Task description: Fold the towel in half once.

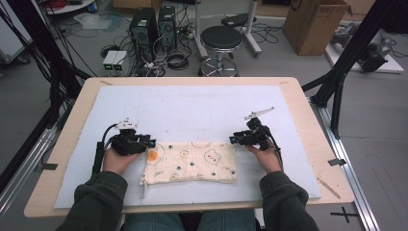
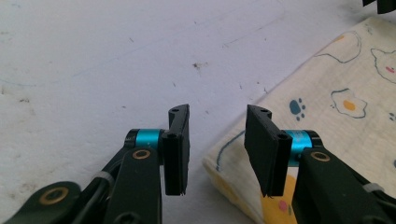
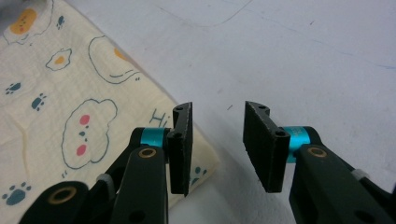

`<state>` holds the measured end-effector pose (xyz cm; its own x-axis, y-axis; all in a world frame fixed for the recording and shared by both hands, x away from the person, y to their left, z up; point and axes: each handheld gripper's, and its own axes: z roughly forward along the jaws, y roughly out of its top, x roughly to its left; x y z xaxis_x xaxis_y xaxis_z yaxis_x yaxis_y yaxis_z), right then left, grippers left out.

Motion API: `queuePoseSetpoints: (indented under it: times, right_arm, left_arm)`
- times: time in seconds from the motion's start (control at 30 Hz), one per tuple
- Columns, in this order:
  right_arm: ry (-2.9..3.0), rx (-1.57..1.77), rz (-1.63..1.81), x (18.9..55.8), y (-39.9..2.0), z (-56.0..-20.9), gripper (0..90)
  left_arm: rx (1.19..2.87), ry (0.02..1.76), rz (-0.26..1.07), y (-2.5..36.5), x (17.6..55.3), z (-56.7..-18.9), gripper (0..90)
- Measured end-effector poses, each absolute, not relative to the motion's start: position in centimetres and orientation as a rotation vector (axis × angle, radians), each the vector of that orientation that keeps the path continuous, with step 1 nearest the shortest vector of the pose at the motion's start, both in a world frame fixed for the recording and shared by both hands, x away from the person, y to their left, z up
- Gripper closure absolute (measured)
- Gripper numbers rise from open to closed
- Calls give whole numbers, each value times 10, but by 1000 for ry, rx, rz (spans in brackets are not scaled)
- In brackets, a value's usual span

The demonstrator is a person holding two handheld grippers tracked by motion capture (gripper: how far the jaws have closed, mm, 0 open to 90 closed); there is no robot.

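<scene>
I saw the folded cloth lying flat on the white mat near my side of the surface. My left tool sat at the cloth's left end with its jaws partly open and held nothing. My right tool sat at the right end, also partly open and empty.
</scene>
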<state>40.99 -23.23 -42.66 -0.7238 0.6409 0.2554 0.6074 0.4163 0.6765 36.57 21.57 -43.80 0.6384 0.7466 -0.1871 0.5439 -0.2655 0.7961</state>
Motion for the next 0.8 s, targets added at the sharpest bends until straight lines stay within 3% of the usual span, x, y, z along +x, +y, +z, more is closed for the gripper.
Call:
queuePoseSetpoints:
  times: [0.23, 0.47, 0.8]
  right_arm:
    - [2669, 1130, 1175, 411, -228, -432, 639]
    - [2700, 1081, 1128, 408, -223, -434, 727]
    - [2730, 1045, 1110, 406, -219, -434, 854]
  left_arm:
    - [1967, 1042, 239, 215, 369, -443, 620]
    - [1988, 1047, 226, 213, 369, -445, 668]
    - [2008, 1031, 201, 212, 369, -445, 841]
